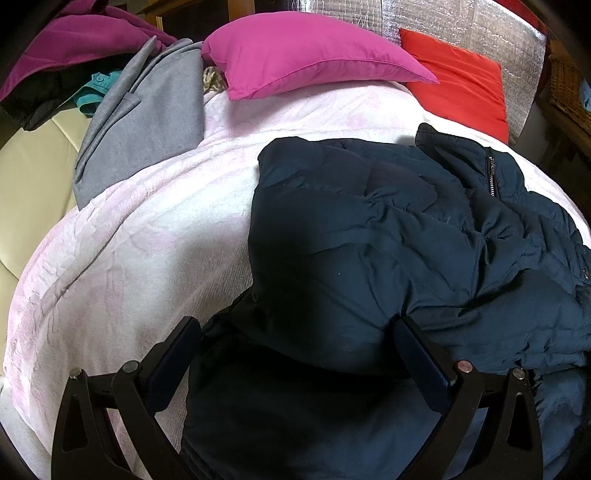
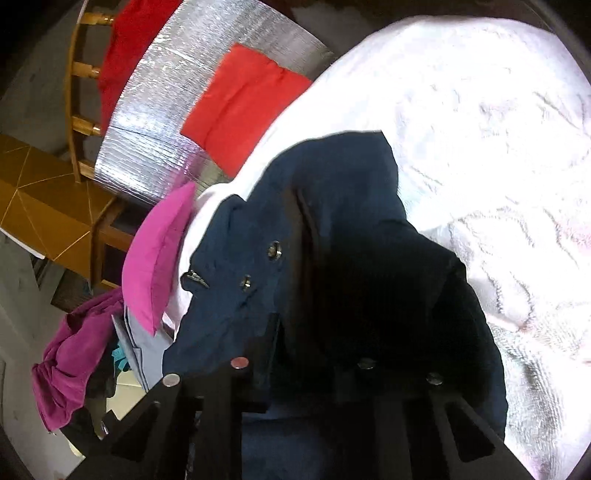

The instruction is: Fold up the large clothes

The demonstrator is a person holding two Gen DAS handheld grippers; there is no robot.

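Observation:
A navy puffer jacket [image 1: 388, 229] lies crumpled on a pale pink blanket [image 1: 147, 229] spread over a bed. Its zip shows at the far right. My left gripper [image 1: 297, 328] hangs low over the jacket's near edge, open wide, with a bulge of fabric between the fingers. In the right wrist view the jacket [image 2: 332, 192], with its snap buttons, rises toward the camera over the blanket [image 2: 498, 147]. There my right gripper [image 2: 308, 332] is shut on a dark fold of it, and the fingertips are largely lost in shadow.
A magenta pillow [image 1: 303, 55] and a red pillow [image 1: 458, 81] lie at the head of the bed against a silver foil mat [image 1: 461, 26]. A grey garment [image 1: 147, 118] and a purple one [image 1: 66, 44] are piled at the far left. A wooden chair [image 2: 79, 92] stands beyond the bed.

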